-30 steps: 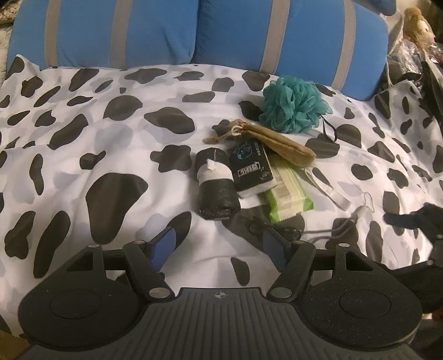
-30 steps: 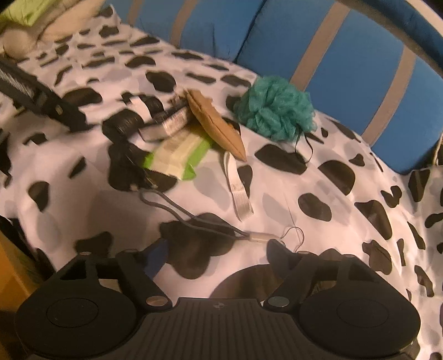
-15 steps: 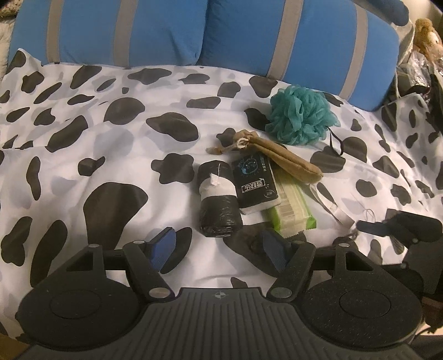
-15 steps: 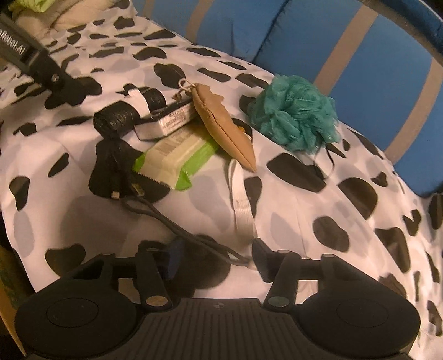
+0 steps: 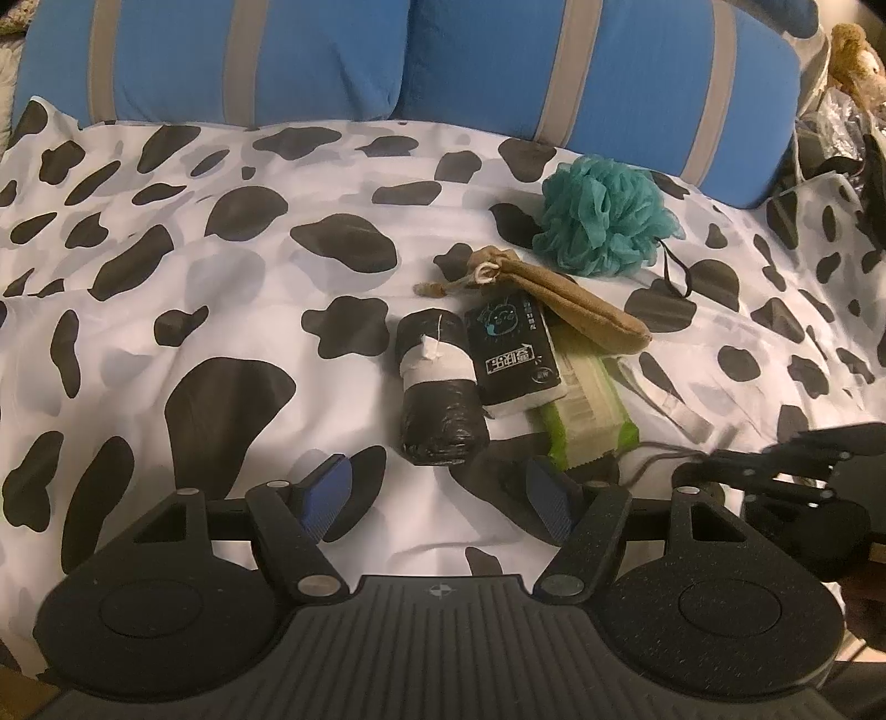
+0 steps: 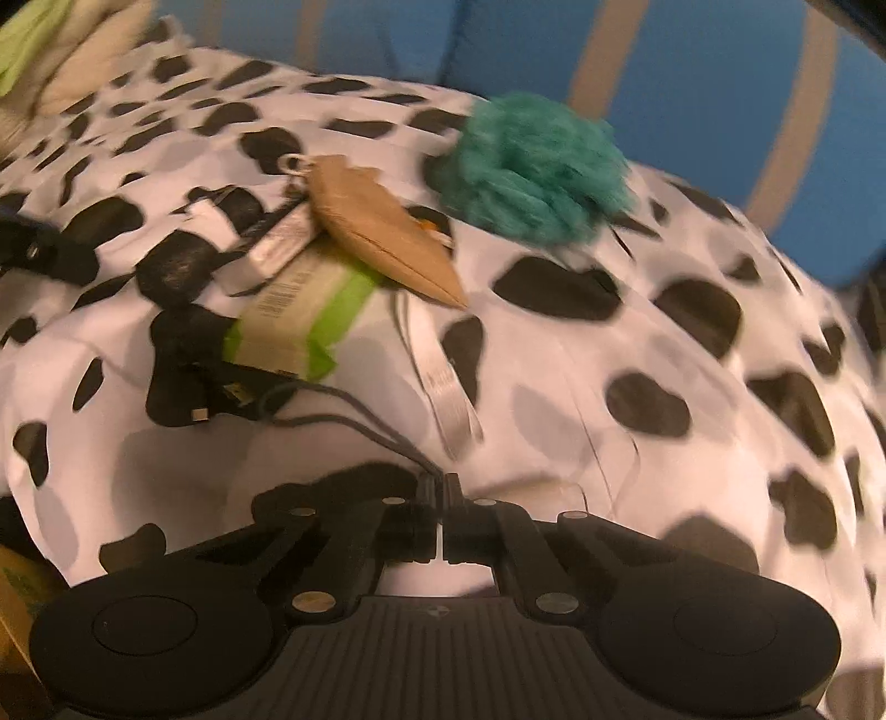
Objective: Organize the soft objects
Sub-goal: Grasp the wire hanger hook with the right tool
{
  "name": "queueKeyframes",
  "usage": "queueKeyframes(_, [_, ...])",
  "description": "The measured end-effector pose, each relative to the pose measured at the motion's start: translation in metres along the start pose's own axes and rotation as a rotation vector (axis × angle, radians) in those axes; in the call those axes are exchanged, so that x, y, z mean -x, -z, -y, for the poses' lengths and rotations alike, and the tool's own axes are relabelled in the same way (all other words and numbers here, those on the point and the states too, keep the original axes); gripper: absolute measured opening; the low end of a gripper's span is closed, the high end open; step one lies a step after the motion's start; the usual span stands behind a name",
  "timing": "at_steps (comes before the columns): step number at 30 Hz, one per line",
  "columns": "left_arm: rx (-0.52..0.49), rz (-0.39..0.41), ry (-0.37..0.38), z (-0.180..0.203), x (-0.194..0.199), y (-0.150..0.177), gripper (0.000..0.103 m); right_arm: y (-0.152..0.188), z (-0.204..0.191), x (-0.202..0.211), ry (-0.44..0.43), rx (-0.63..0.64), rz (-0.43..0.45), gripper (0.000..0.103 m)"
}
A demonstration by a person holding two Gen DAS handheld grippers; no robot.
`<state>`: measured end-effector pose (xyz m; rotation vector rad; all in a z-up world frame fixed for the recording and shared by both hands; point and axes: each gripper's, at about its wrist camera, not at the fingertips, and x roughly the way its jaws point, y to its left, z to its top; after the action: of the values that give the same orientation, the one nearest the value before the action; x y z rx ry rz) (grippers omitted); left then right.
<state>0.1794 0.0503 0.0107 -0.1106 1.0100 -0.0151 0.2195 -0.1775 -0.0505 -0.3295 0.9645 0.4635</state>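
Cow-print sheet, cable in right gripper

Green wipes pack: partly covered by the black tissue packet lying on it.
Teal bath pouf: smeared by motion blur in the right wrist view.
Plush toy: cut off at the frame's top right corner.
Grey cord: end hidden between the closed right fingers.
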Motion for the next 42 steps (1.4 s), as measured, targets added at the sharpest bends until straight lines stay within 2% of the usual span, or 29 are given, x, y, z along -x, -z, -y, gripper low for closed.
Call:
queueKeyframes(4, [0.004,-0.013,-0.002,0.002,-0.003,-0.001,0.069,0.007,0.012,0.009,0.007,-0.138,-0.052,0.004])
queueKeyframes(7, [-0.003,-0.018,0.0,0.005,-0.004,-0.001,0.069,0.015,0.027,0.017,-0.025,-0.289,-0.077,0.004])
queueKeyframes(8, [-0.007,-0.02,-0.001,0.006,-0.004,-0.001,0.069,0.017,0.028,0.018,-0.043,-0.303,-0.075,0.004])
queueKeyframes(10, [-0.014,-0.022,0.002,0.009,-0.005,-0.001,0.069,0.019,0.024,0.018,-0.055,-0.278,-0.068,0.004])
queueKeyframes(15, [-0.033,-0.039,-0.005,0.014,-0.011,0.0,0.069,0.018,0.013,0.012,-0.023,-0.18,-0.059,0.006])
queueKeyframes(20, [-0.046,-0.046,-0.003,0.012,-0.015,-0.003,0.069,0.015,0.01,0.008,0.01,-0.123,-0.041,0.015])
queueKeyframes(22, [-0.046,-0.049,-0.008,0.011,-0.017,-0.004,0.069,0.013,0.009,0.008,0.025,-0.104,-0.033,0.024])
queueKeyframes(26, [-0.034,-0.052,-0.013,0.005,-0.019,-0.007,0.069,0.011,0.006,0.014,0.032,-0.083,0.005,0.037])
queueKeyframes(28, [-0.031,-0.049,-0.017,0.003,-0.019,-0.008,0.069,0.01,0.006,0.016,0.031,-0.075,0.022,0.047])
queueKeyframes(31, [-0.018,-0.048,-0.023,-0.002,-0.02,-0.01,0.069,0.008,0.006,0.015,0.044,-0.06,0.034,0.052])
queueKeyframes(34, [-0.005,-0.053,-0.016,-0.004,-0.021,-0.01,0.069,0.008,0.012,0.007,0.06,-0.075,0.007,0.051])
queueKeyframes(36, [-0.004,-0.056,-0.008,-0.005,-0.022,-0.01,0.069,0.01,0.02,0.001,0.038,-0.114,-0.009,0.048])
queueKeyframes(37, [-0.006,-0.057,-0.005,-0.005,-0.023,-0.01,0.069,0.011,0.023,0.001,0.021,-0.137,-0.009,0.034])
queueKeyframes(38, [-0.008,-0.058,-0.002,-0.006,-0.023,-0.01,0.069,0.012,0.025,0.001,0.0,-0.161,-0.013,0.026])
queueKeyframes(39, [-0.007,-0.059,0.002,-0.006,-0.024,-0.01,0.069,0.012,0.026,0.001,-0.013,-0.184,-0.019,0.012])
queueKeyframes(40, [-0.006,-0.059,0.006,-0.006,-0.024,-0.011,0.069,0.013,0.026,0.001,-0.02,-0.193,-0.025,0.005])
queueKeyframes(42, [-0.002,-0.057,0.014,-0.007,-0.027,-0.012,0.069,0.013,0.022,0.003,-0.013,-0.182,-0.025,0.004])
